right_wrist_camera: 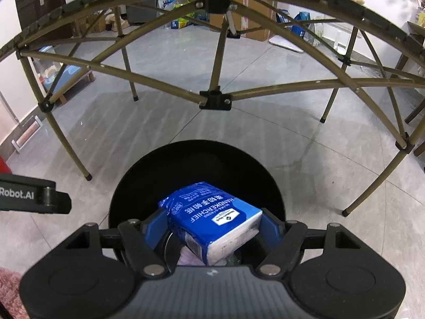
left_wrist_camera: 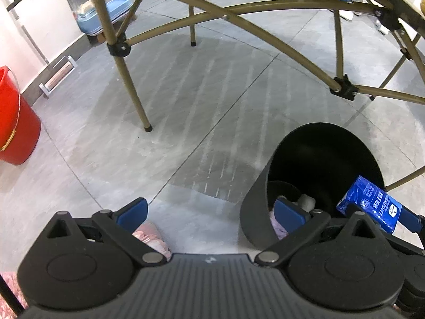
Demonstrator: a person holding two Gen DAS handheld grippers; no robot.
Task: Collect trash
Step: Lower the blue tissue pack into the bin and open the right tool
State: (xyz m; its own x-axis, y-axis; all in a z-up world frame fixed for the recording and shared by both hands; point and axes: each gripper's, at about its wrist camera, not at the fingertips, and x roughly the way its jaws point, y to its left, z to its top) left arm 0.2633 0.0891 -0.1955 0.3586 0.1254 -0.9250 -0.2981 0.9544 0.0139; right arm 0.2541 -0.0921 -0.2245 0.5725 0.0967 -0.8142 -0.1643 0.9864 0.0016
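1. In the left wrist view: grey tiled floor (left_wrist_camera: 212, 122) under a folding table frame (left_wrist_camera: 124, 47), red bucket (left_wrist_camera: 16, 122) at the left near the wall. Left gripper (left_wrist_camera: 212, 212) with jaws wide apart, nothing between them, right finger in front of the black bin (left_wrist_camera: 255, 199). Blue handkerchief pack (left_wrist_camera: 369, 202) over the bin mouth.

2. In the right wrist view: same floor, table frame ahead. Right gripper (right_wrist_camera: 212, 226) clamped on the handkerchief pack (right_wrist_camera: 212, 218) from both sides, just above the open bin (right_wrist_camera: 196, 156); soft trash inside below.
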